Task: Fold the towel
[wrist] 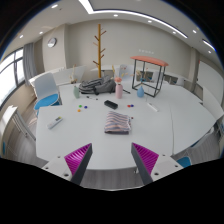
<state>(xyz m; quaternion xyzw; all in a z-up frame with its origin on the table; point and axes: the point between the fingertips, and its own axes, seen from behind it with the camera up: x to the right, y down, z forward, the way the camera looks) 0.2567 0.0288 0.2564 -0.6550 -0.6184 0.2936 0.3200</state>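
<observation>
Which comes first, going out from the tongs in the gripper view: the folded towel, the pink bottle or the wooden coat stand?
The tongs are open and hold nothing.
1. Folded towel: on the white table, just ahead of the fingers.
2. Pink bottle: upright near the table's far side, beyond the towel.
3. Wooden coat stand: on the floor behind the table, by the back wall.

We see a white table bearing a towel striped in grey and white. Our gripper shows magenta pads. A chair beside the table is blue; the coat stand is pale wood.
</observation>
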